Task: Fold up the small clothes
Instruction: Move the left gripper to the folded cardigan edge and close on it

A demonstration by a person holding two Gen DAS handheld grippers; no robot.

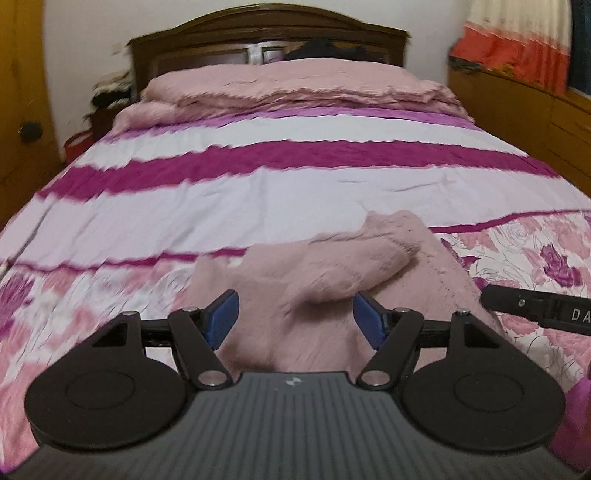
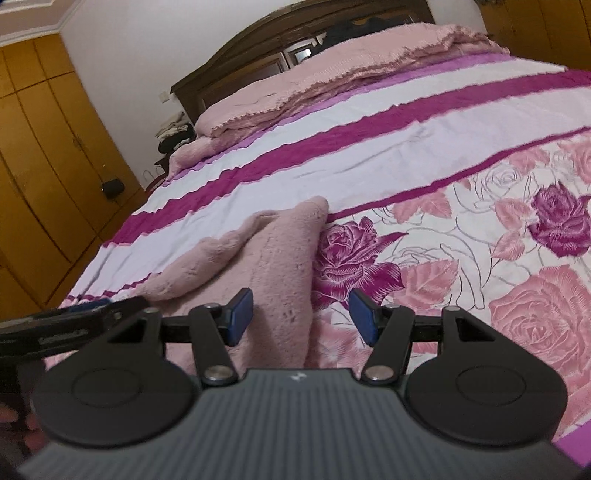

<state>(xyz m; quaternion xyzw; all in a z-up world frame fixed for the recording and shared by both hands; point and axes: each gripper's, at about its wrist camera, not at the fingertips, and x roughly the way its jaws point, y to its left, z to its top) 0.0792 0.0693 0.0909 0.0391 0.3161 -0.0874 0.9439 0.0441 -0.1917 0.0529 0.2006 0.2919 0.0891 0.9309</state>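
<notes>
Two hand-held grippers, left [image 1: 294, 318] and right [image 2: 301, 315], both spread wide, gripping nothing. Straight ahead of the left: fuzzy pink garment [image 1: 332, 266] on the bed [image 1: 258, 173], long axis running away toward the headboard [image 1: 207, 33]; right-side edge between the right's pads.
</notes>
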